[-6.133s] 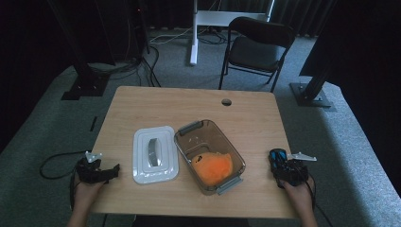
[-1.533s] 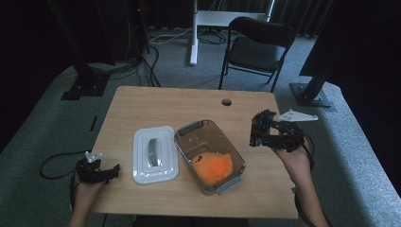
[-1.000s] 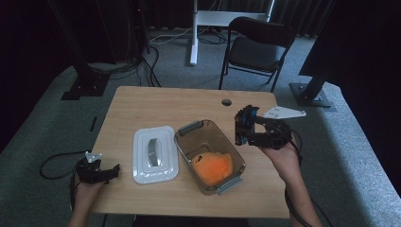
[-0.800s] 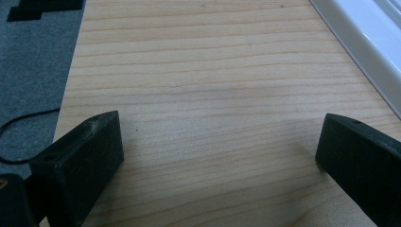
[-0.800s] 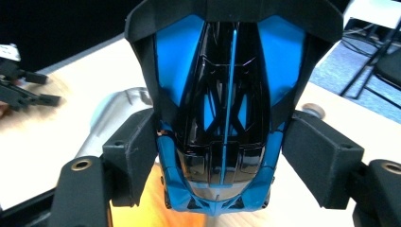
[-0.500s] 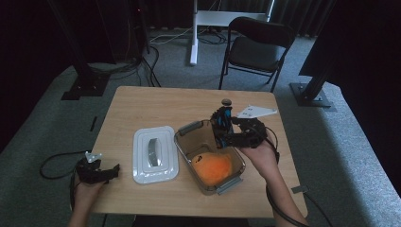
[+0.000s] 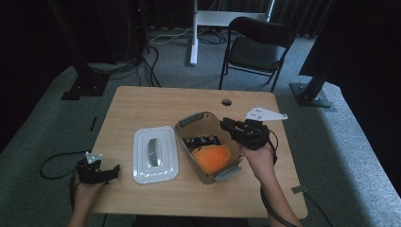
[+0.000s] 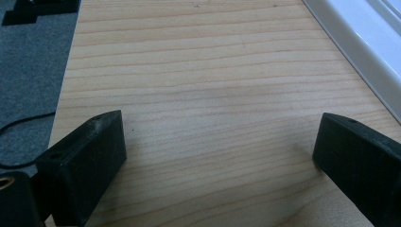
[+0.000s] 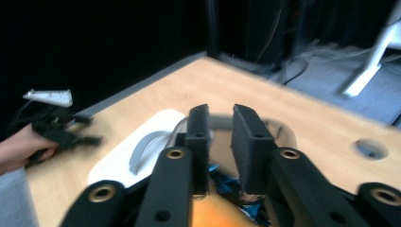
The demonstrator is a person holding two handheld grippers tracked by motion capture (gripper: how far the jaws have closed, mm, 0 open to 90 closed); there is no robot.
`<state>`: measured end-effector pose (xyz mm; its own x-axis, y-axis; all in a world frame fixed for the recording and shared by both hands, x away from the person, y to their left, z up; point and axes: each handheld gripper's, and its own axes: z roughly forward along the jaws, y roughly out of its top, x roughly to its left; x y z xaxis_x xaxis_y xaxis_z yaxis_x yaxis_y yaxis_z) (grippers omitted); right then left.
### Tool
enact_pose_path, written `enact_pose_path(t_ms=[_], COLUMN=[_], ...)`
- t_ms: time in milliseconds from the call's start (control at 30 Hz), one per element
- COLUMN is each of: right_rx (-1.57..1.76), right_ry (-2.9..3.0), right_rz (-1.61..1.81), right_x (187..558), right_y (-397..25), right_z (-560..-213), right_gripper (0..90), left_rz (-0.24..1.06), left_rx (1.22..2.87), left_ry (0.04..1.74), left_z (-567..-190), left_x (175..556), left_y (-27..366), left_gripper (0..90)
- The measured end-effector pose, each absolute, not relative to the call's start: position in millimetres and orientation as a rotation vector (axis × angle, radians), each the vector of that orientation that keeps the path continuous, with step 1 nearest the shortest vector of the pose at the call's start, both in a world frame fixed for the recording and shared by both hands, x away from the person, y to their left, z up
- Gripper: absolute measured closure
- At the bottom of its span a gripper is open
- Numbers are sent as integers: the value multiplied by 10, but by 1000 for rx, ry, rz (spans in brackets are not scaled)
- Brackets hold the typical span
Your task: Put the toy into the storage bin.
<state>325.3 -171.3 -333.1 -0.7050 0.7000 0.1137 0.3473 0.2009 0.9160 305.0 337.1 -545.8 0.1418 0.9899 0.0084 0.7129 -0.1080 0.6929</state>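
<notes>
While the pale wooden table (image 7: pixel 156 101) bears everything, the clear rectangular plastic container (image 7: pixel 188 121) sits near its middle, holding a round orange fruit (image 7: pixel 212 158) and a dark crinkled wrapper (image 7: pixel 202 141). Just left of it, close but apart, lies the white rectangular lid with a grey handle (image 7: pixel 155 153). The right gripper (image 7: pixel 228 124) hovers over the container's right rim, jaws narrowed to a slim gap with nothing between them. The left gripper (image 7: pixel 113 169) rests at the table's near left edge, jaws spread wide.
</notes>
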Motion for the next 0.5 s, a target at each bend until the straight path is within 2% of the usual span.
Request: enact_pose_path(t_ms=[67,133,167,233,300,333,367,500], right_rx=[1056,1103,1129,1170,1208,1245,1275,1351], right_ry=[2197,2199,2207,2195,2166,2143,2119,2109], right_rz=[1469,1461,1453,1471,1486,1513,1535,1535], right_x=[3345,3402,3440,3489,3522,3546,3562,3634], right_y=[-1732,-1777,-1818,-1912,-1994,-2064,-2119,-2215], right_z=[-3464,-3590,-3668,-3773,-3837,-3876,-3908,-4064], right_gripper=[618,556,481,393,245,236,282,261], left_rz=[664,663,664,665,666,666,666,665], left_rx=[1880,1880,1879,1881,1879,1879,1879,1878], left_ry=[1629,1629,1629,1629,1629,1629,1629,1631], left_z=[-5458,-5458,-5458,-5458,-5459,-5459,-5459,-5459], left_x=[3047,3045,3045,3045,3046,3046,3046,3047], left_y=[3370,3372,3372,3372,3371,3371,3371,3370], left_gripper=[38,38,38,38,38,38,38,38])
